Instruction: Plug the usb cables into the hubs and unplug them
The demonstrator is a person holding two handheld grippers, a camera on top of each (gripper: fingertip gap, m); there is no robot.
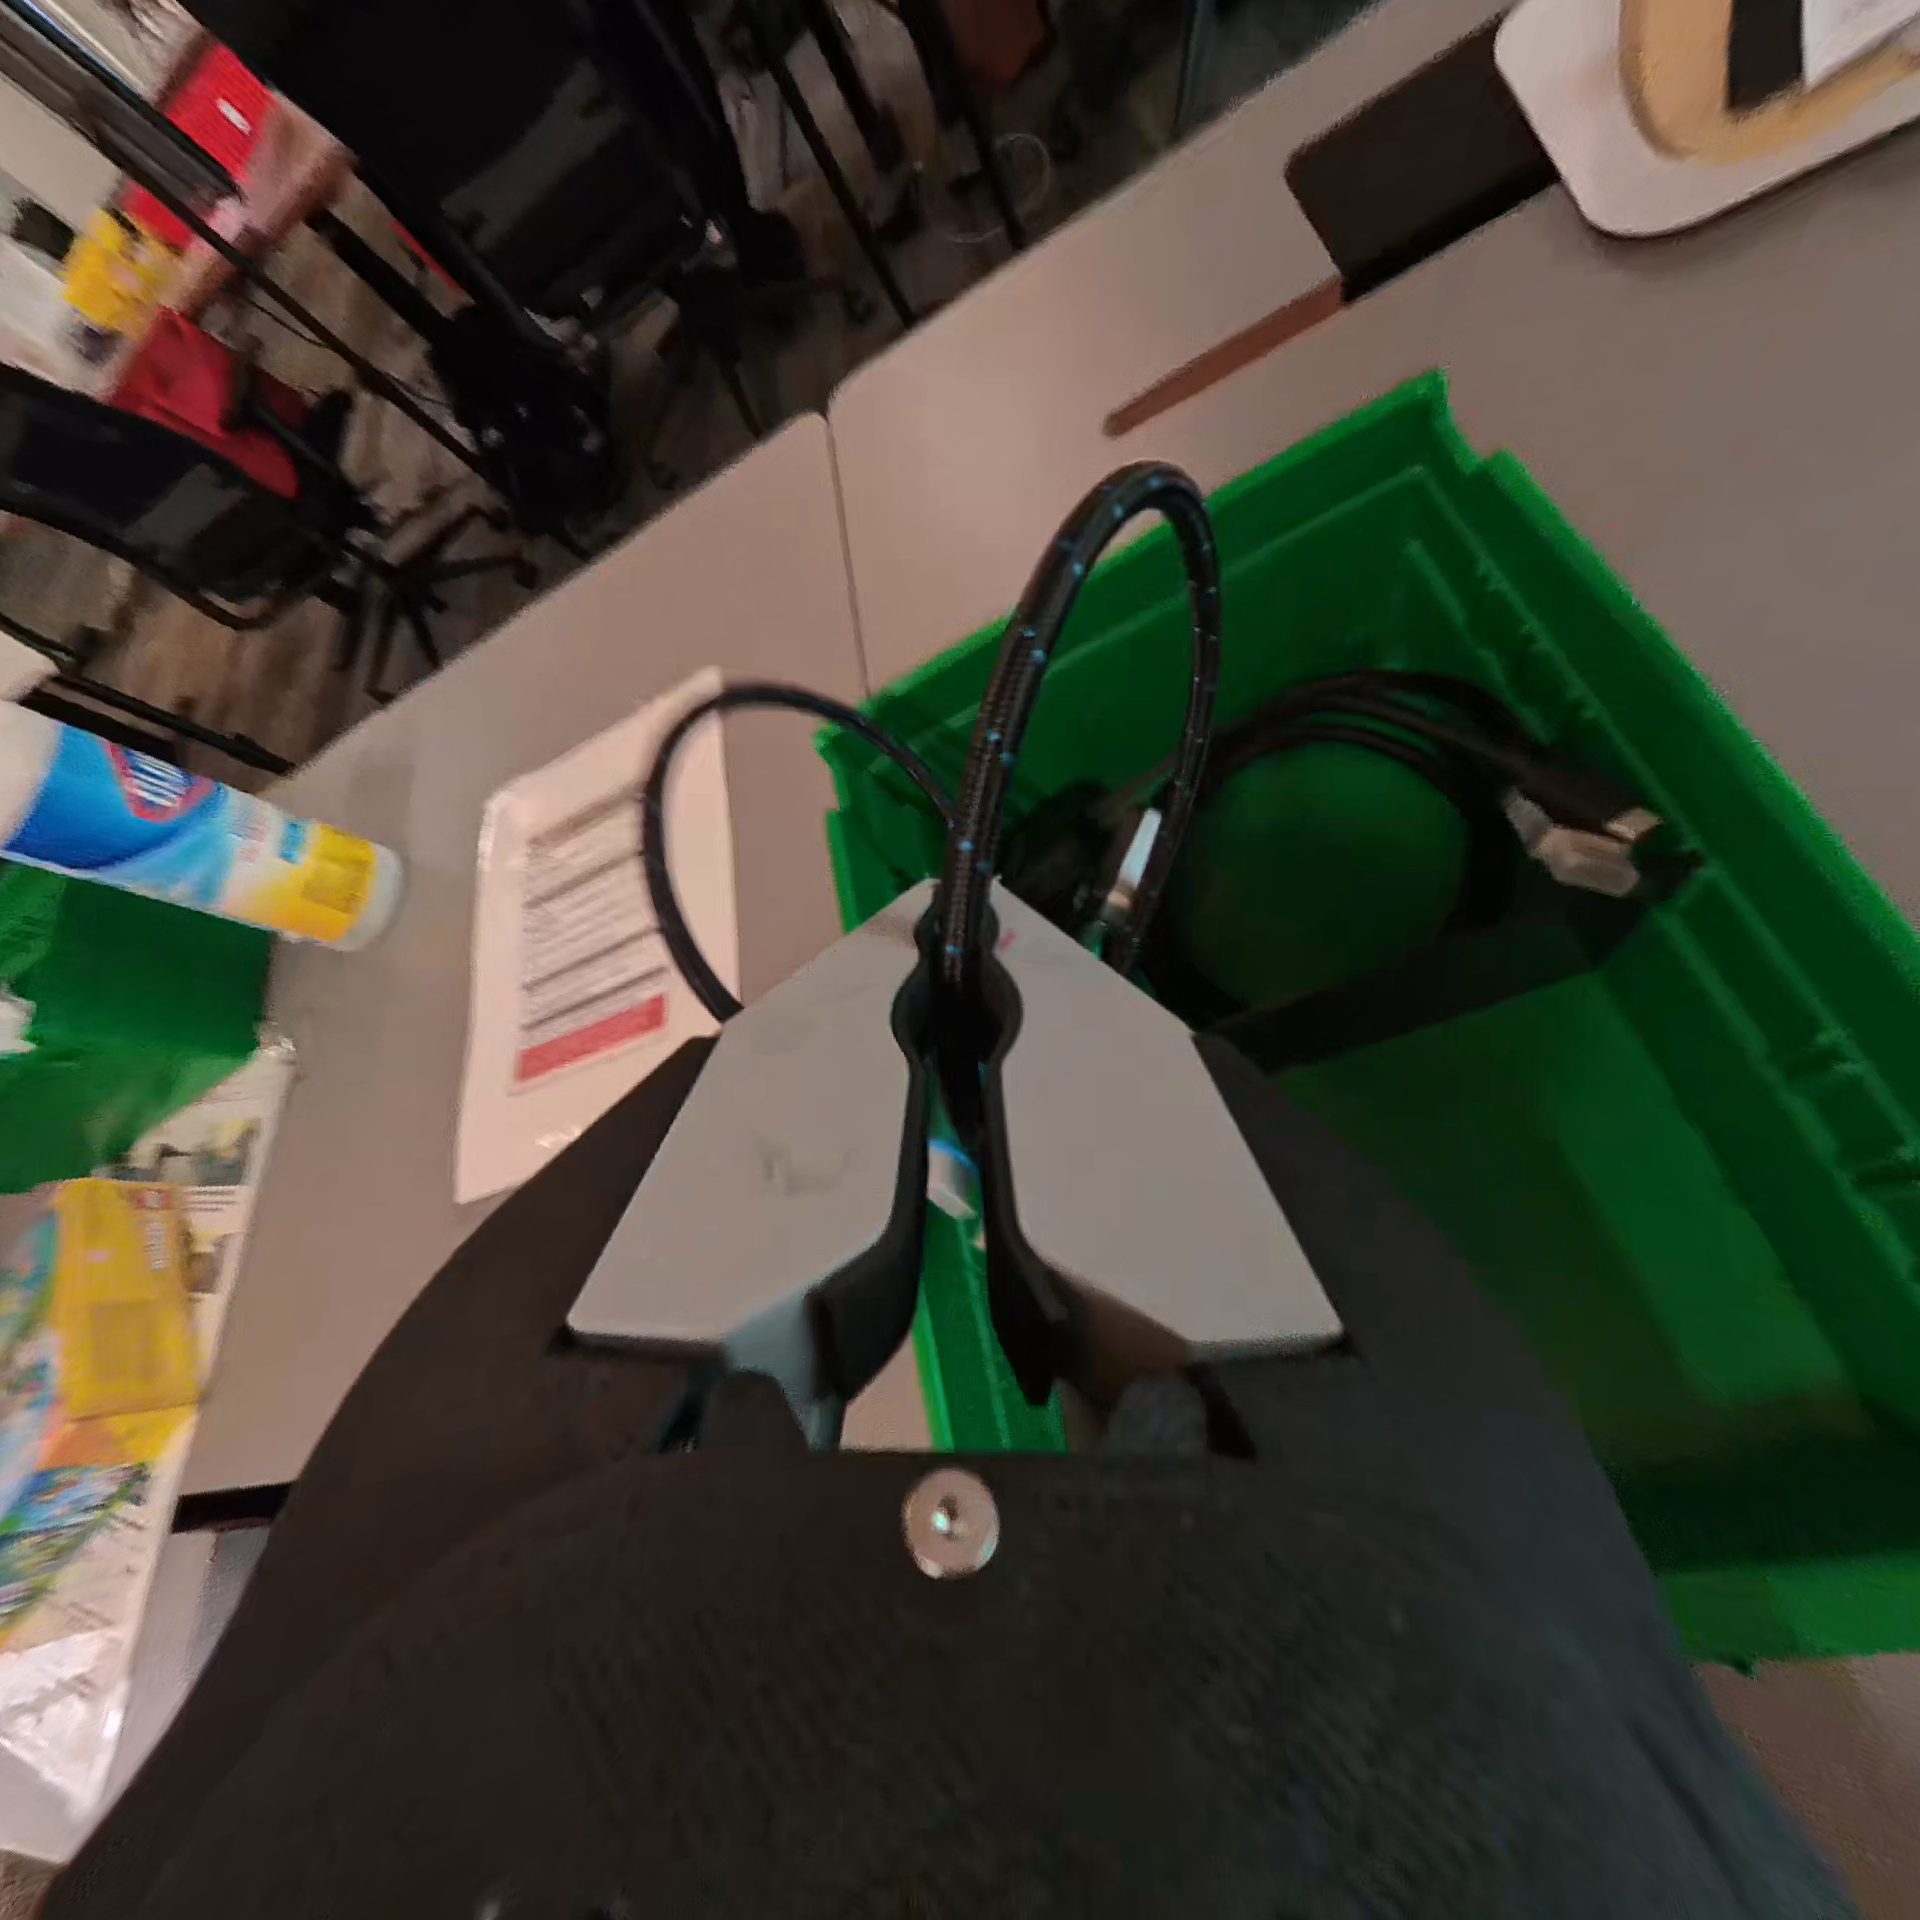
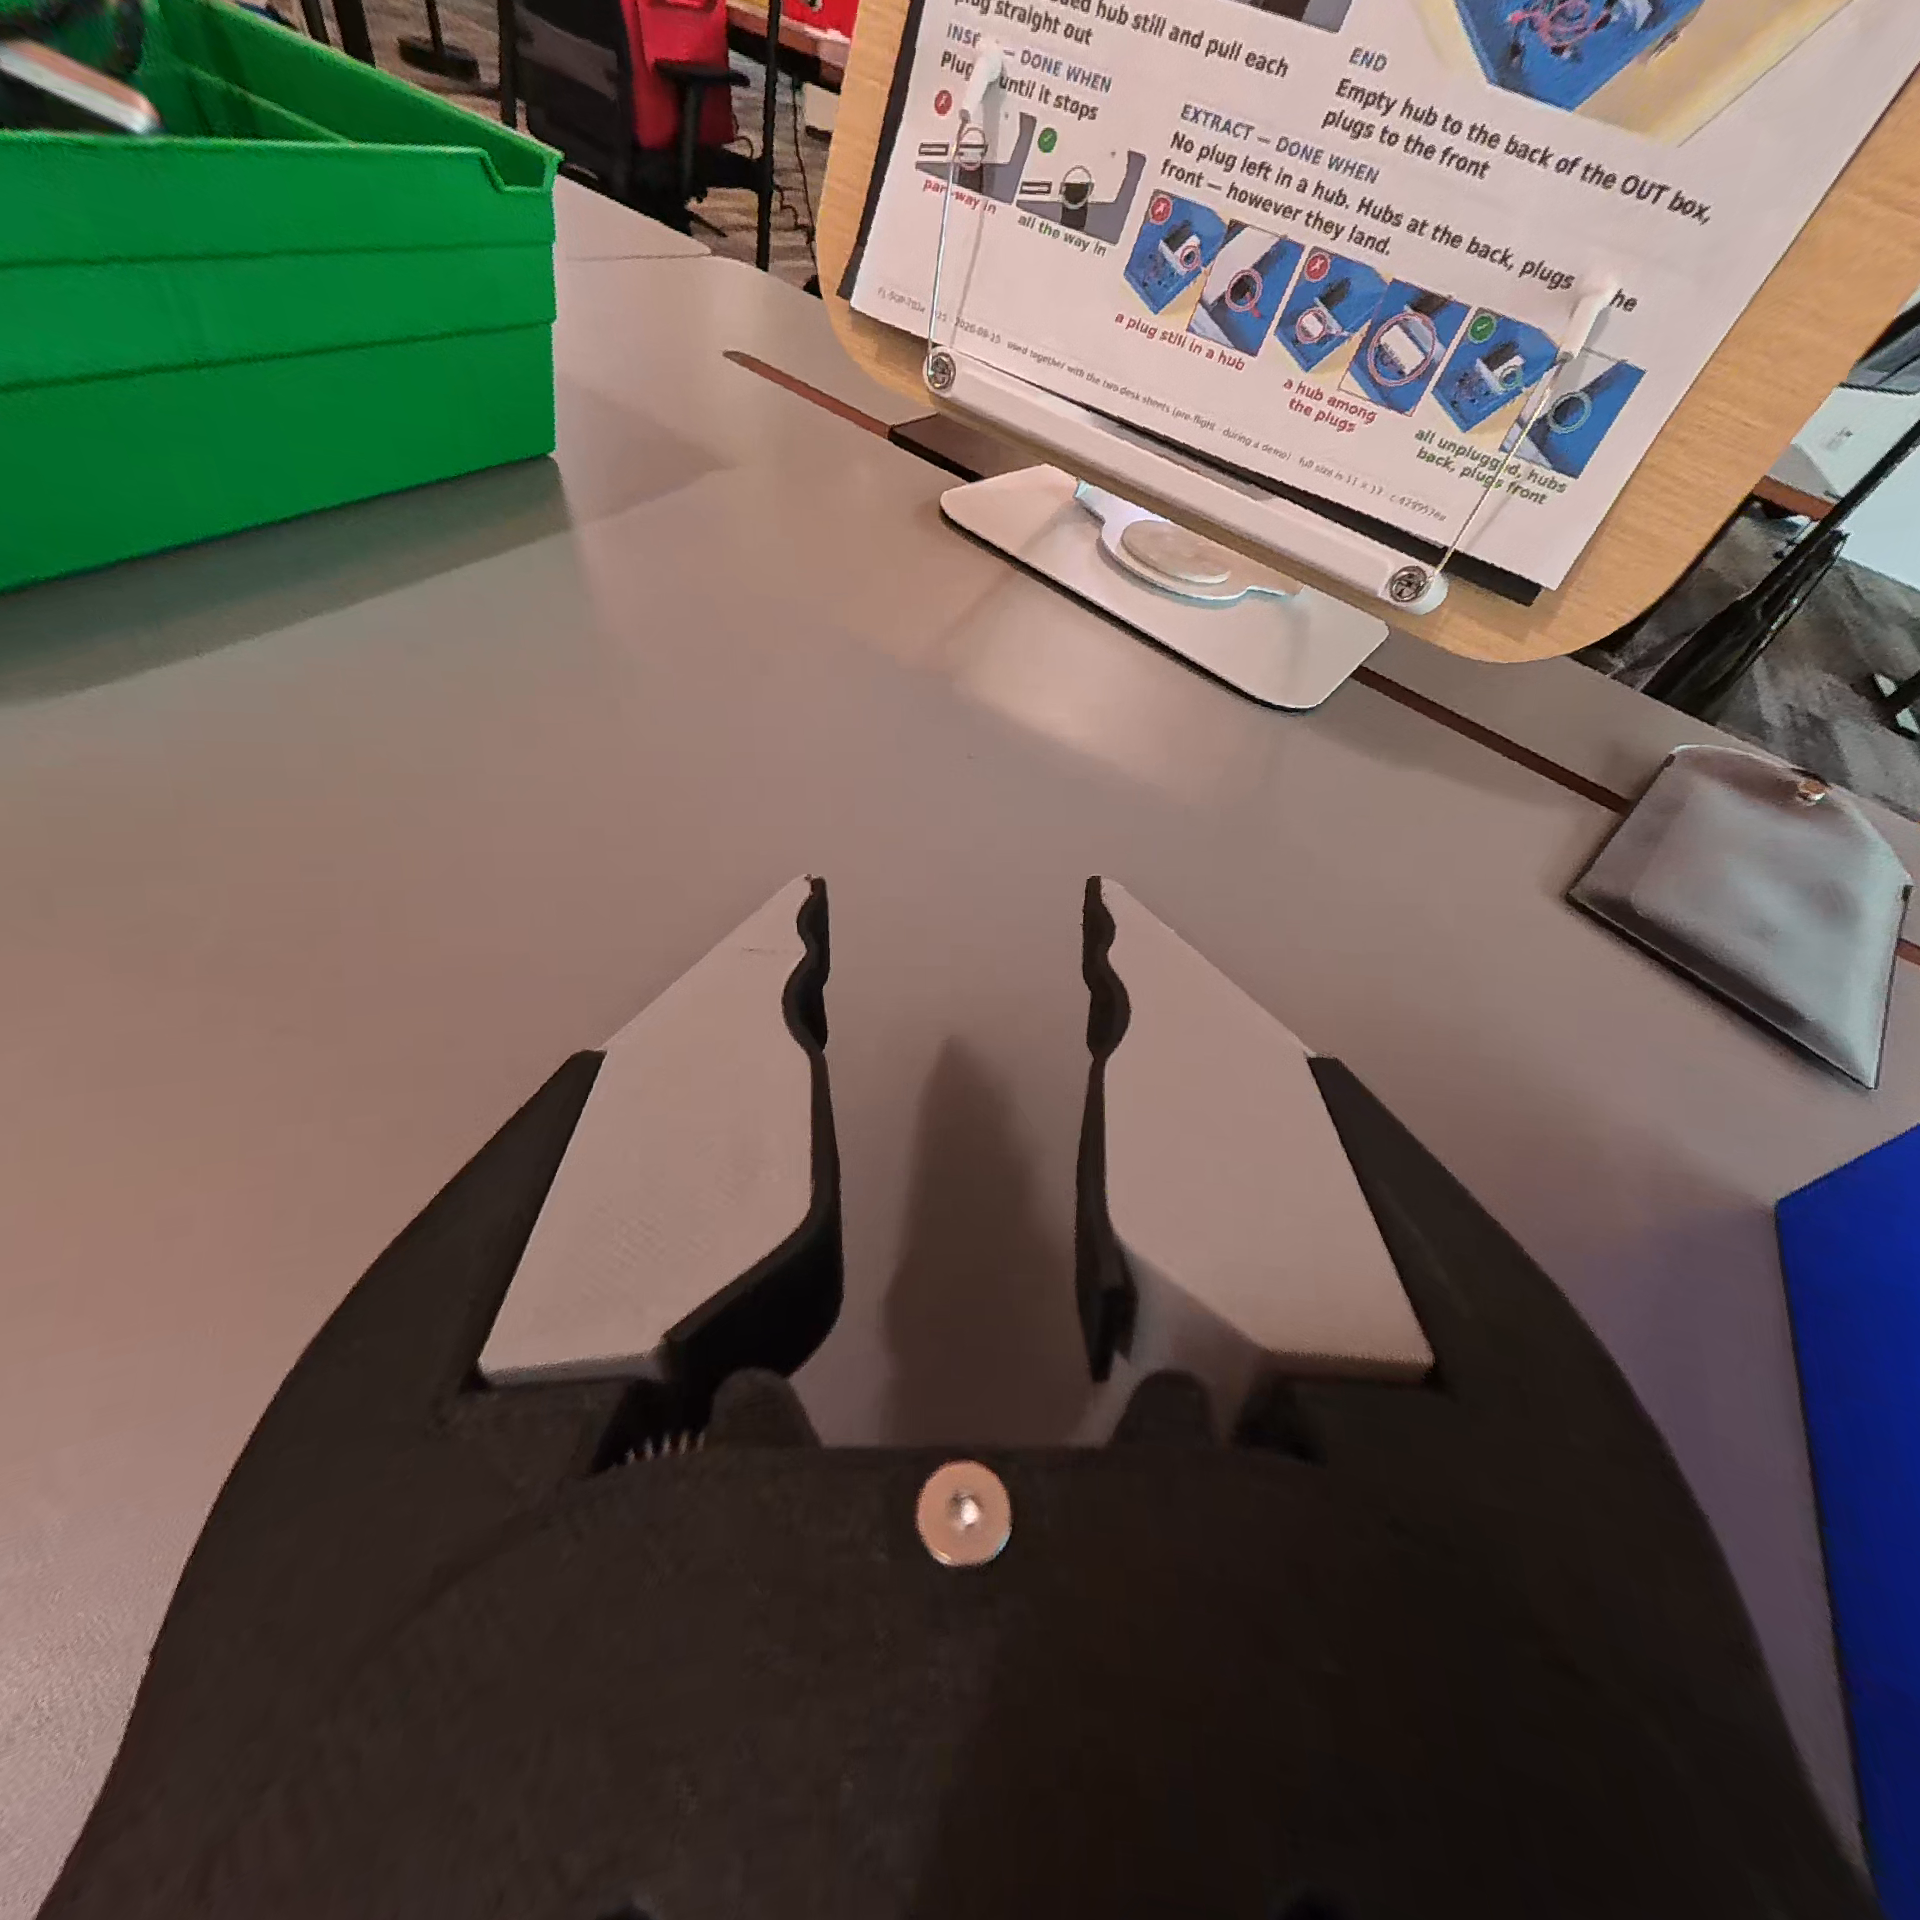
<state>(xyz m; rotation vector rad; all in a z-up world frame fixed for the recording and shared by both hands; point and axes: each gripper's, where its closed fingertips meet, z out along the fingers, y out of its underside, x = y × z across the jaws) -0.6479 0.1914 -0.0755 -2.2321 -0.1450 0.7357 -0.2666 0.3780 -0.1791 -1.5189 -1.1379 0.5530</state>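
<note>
My left gripper (image 1: 961,920) is shut on a black braided cable (image 1: 1049,582) with small blue flecks. The cable rises from between the pads in a loop and bends back down into the green bin (image 1: 1558,1091) below and to the right. A thinner black cable (image 1: 686,821) loops out to the left over a white printed sheet (image 1: 582,935). Inside the bin lie more black cables and a silver-tipped plug (image 1: 1579,847). My right gripper (image 2: 951,894) is open and empty, low over the bare grey table (image 2: 623,779). The green bin shows in the right wrist view (image 2: 260,343) at far left.
A wooden board with an instruction sheet stands on a white stand (image 2: 1195,582) ahead of the right gripper. A dark pouch (image 2: 1756,914) and a blue sheet (image 2: 1860,1455) lie at right. A wipes canister (image 1: 197,831) and printed packages (image 1: 94,1403) lie left of the left gripper. The left gripper's tips are roughly 45 centimeters from the right gripper's. The right tips stand about 35 centimeters off the dark pouch (image 2: 1756,914).
</note>
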